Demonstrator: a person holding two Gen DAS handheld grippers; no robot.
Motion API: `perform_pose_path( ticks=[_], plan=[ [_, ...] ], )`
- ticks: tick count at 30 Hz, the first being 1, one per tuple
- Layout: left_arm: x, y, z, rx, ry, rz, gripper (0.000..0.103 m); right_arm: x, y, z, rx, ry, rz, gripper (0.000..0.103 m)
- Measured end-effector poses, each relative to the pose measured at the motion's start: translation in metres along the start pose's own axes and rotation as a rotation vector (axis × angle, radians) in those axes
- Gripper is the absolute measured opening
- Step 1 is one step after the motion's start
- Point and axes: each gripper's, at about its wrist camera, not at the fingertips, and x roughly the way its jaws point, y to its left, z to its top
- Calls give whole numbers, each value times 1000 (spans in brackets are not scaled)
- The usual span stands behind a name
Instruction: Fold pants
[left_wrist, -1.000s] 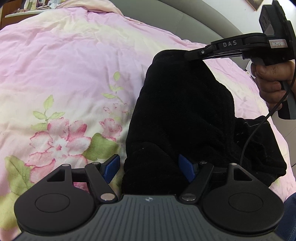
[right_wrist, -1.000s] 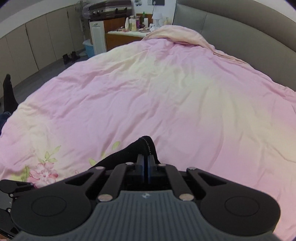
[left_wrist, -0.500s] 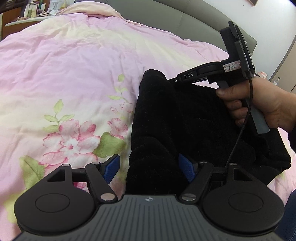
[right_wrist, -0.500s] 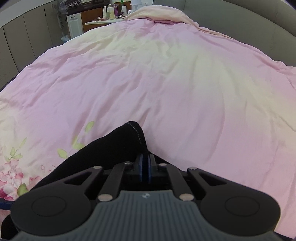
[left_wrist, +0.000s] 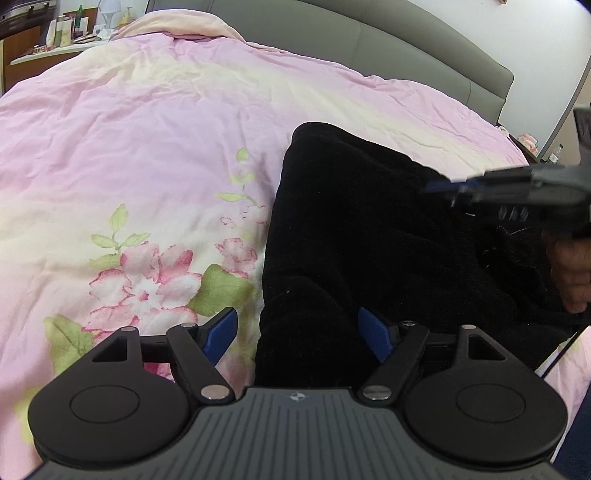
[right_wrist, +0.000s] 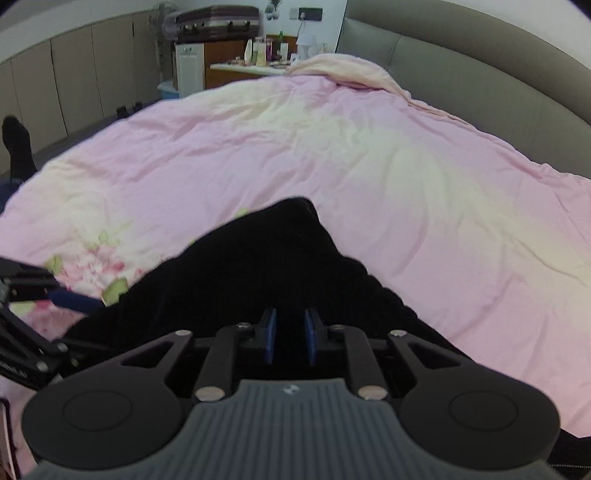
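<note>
The black pants (left_wrist: 369, 236) lie folded in a long heap on the pink floral duvet (left_wrist: 147, 129); they also show in the right wrist view (right_wrist: 266, 266). My left gripper (left_wrist: 299, 334) is open, its blue pads on either side of the near end of the pants. My right gripper (right_wrist: 290, 334) has its pads a little apart and holds nothing; it hovers over the pants. It shows at the right edge of the left wrist view (left_wrist: 439, 186), pulled back from the far end of the pants.
A grey padded headboard (right_wrist: 480, 85) runs along the far side of the bed. A dresser with bottles (right_wrist: 255, 55) and cupboards stand beyond the bed. A cream pillow or blanket end (left_wrist: 184, 26) lies at the far end.
My right gripper has let go of the far end of the pants, opened slightly and drawn back to the right. That end now rests on the duvet. My left gripper stays open.
</note>
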Motion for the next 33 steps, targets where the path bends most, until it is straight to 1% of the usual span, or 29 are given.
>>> perform_pose_path(
  ticks=[1, 2, 3, 4, 5, 6, 7, 11, 13, 14, 15, 16, 18, 21, 23, 24, 25, 26, 28, 30, 32, 33],
  plan=[
    [0, 0, 0, 3, -1, 1, 88, 6, 0, -5, -20, 21, -29, 10],
    [-1, -1, 0, 5, -2, 3, 88, 11, -7, -8, -15, 27, -51, 11],
    [-1, -1, 0, 5, -2, 6, 88, 13, -16, -8, 25, 24, -54, 18],
    [-2, -2, 1, 10, -1, 12, 88, 9, -27, -8, 96, 19, -35, 15],
    [-3, -4, 1, 24, 0, 21, 88, 3, -33, -7, 154, 7, -34, 10],
    [-4, -5, 2, 39, -1, 27, 88, -5, -35, -7, 177, -9, -44, 11],
    [-5, -6, 2, 45, -1, 31, 88, -14, -32, -7, 171, -26, -40, 15],
    [-4, -5, 2, 31, -1, 32, 88, -48, -6, -23, 137, -54, 46, 15],
    [-5, -5, 2, 36, -1, 35, 88, -53, 8, -38, 128, -34, 81, 14],
    [-5, -6, 1, 40, -1, 37, 88, -50, 15, -49, 122, -8, 88, 14],
    [-5, -6, 2, 45, -1, 37, 88, -45, 20, -61, 121, 34, 88, 14],
    [-4, -7, 2, 53, 11, 29, 89, -42, 24, -77, 132, 48, 79, 14],
    [-3, -11, 1, 74, 18, 36, 91, -46, 26, -95, 182, 33, 82, 14],
    [-7, -16, 0, 94, 7, 67, 91, -62, 22, -101, 234, 32, 104, 17],
    [-11, -20, 5, 105, -1, 93, 88, -75, 18, -104, 236, 24, 103, 18],
    [-16, -22, 7, 112, -17, 105, 87, -82, 15, -106, 236, 15, 100, 18],
    [-21, -25, 10, 118, -38, 119, 83, -92, 10, -109, 248, -3, 103, 18],
    [-28, -29, 13, 123, -68, 135, 83, -102, 3, -114, 270, -27, 102, 19],
    [-40, -36, 17, 125, -126, 146, 83, -123, -14, -124, 319, -64, 67, 22],
    [-47, -46, 22, 128, -168, 129, 83, -141, -31, -135, 367, -98, 12, 23],
    [-48, -59, 27, 141, -184, 102, 83, -162, -51, -150, 446, -129, -52, 27],
    [-46, -68, 29, 154, -183, 87, 83, -171, -60, -157, 490, -143, -79, 33]
  ],
)
